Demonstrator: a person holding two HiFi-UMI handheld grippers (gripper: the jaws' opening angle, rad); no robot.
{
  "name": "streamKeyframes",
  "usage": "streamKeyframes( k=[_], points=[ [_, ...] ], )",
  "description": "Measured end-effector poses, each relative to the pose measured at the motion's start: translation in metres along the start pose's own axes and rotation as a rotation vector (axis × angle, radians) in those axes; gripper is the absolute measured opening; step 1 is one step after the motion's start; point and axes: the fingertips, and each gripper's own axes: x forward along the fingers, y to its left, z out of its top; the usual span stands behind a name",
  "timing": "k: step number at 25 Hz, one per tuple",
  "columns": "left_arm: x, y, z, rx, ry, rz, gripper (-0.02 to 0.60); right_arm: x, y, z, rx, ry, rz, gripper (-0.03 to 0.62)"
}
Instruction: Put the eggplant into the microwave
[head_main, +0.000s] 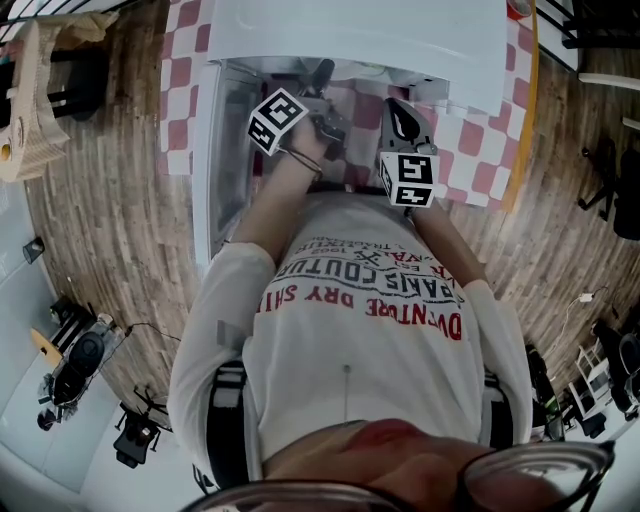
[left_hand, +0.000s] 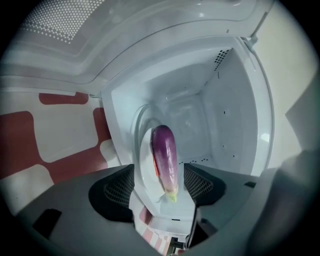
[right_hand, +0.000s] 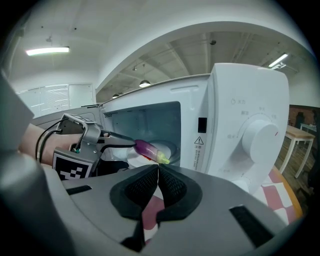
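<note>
In the microwave (left_hand: 235, 115), glossy purple, green-tipped eggplant (left_hand: 165, 155) lies within the wide left claw (left_hand: 160, 186), right claw (right_hand: 158, 182) closed.

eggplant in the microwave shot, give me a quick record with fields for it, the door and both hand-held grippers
eggplant: inside the microwave, on the white plate
door: open
left hand-held gripper: open, jaws either side of the eggplant, not pressing it
right hand-held gripper: shut, empty, outside the microwave
</note>
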Motion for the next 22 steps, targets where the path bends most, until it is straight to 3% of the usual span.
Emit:
streamKeyframes(
  k=[3,6,10,15,18,22],
  points=[
    [-0.007,0.0,-0.001,0.013,0.008,-0.001,0.302,-0.002,0.001,0.001,0.001,-0.005,0.0,0.026],
    [-0.018,-0.002,-0.01,0.108,0.049,0.004,0.295,-0.006,0.001,0.004,-0.004,-0.018,-0.002,0.026],
    [-0.04,-0.002,-0.019,0.302,0.056,0.058,0.062,-0.011,0.004,0.008,-0.009,-0.035,-0.003,0.026],
    [-0.066,-0.016,-0.021,0.443,0.015,0.065,0.031,-0.018,0.008,0.017,-0.021,-0.059,0.003,0.026],
    [-0.081,-0.041,-0.023,0.626,-0.022,0.003,0.027,-0.024,0.009,0.022,-0.027,-0.077,0.001,0.026],
    [-0.098,-0.077,-0.023,0.978,-0.099,-0.065,0.028,-0.029,0.016,0.033,-0.034,-0.106,0.01,0.026]
  ],
)
